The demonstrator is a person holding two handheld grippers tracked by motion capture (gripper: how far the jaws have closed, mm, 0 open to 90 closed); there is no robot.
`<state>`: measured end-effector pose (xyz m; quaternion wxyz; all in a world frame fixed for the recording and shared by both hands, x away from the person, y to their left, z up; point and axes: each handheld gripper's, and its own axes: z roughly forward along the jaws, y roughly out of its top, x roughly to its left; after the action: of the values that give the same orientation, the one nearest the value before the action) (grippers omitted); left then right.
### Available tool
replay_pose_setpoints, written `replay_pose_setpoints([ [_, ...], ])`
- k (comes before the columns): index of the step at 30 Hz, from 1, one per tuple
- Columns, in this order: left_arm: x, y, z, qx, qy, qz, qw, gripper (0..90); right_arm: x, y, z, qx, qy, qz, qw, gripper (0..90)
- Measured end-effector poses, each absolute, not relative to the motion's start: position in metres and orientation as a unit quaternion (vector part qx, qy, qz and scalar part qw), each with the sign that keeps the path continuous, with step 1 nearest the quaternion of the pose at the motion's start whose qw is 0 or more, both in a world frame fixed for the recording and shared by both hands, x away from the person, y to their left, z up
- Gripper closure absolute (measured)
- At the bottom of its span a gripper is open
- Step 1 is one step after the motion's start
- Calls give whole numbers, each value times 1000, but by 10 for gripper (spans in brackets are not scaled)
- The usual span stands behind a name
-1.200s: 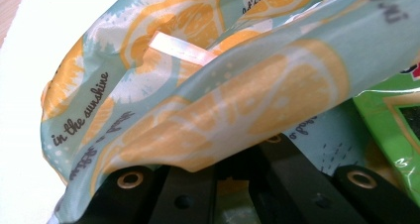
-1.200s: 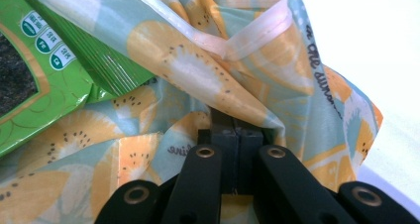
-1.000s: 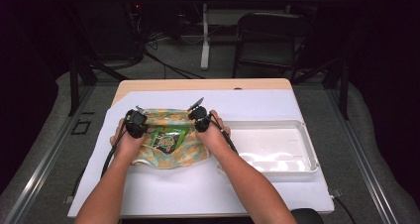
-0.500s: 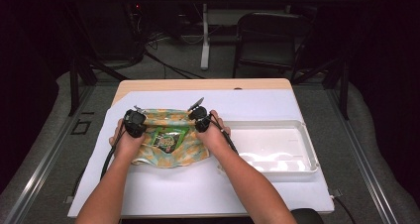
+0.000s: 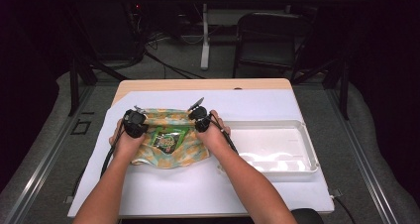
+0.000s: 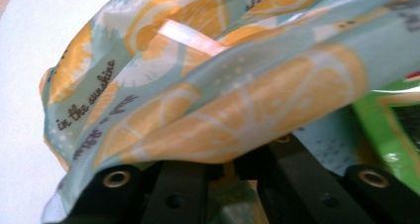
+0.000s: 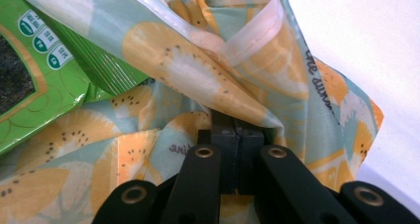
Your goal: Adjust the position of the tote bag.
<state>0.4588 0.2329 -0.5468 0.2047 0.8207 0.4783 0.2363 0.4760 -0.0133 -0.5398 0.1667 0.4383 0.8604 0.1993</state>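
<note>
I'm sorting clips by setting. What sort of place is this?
Probably a lab or recording workspace: a paper-covered table on a dark floor, an empty office chair behind it, and cables trailing under desks.

Bright overhead light falls on the white table cover (image 5: 198,184) while the room behind sits in near darkness. Up close, the citrus-print bag (image 6: 237,110) blurs softly, a pale glare streak on its fold; the tray (image 5: 277,162) gleams with reflections.

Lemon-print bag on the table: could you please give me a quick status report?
Both grippers, left gripper and right gripper, pinching the glossy lemon-print plastic bag; left jaws just easing open. Green snack packet on it. White plastic tray beside, clear of the work.
</note>
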Motion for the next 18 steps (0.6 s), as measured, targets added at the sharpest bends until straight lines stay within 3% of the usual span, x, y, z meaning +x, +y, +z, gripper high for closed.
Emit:
replay_pose_setpoints([
  [7, 446, 228, -529, 824, 454, 235, 242, 754, 477, -15, -538, 436, 864, 192, 163, 898],
  [18, 409, 220, -491, 828, 416, 239, 291, 681, 477, -14, -540, 443, 857, 203, 165, 894],
])
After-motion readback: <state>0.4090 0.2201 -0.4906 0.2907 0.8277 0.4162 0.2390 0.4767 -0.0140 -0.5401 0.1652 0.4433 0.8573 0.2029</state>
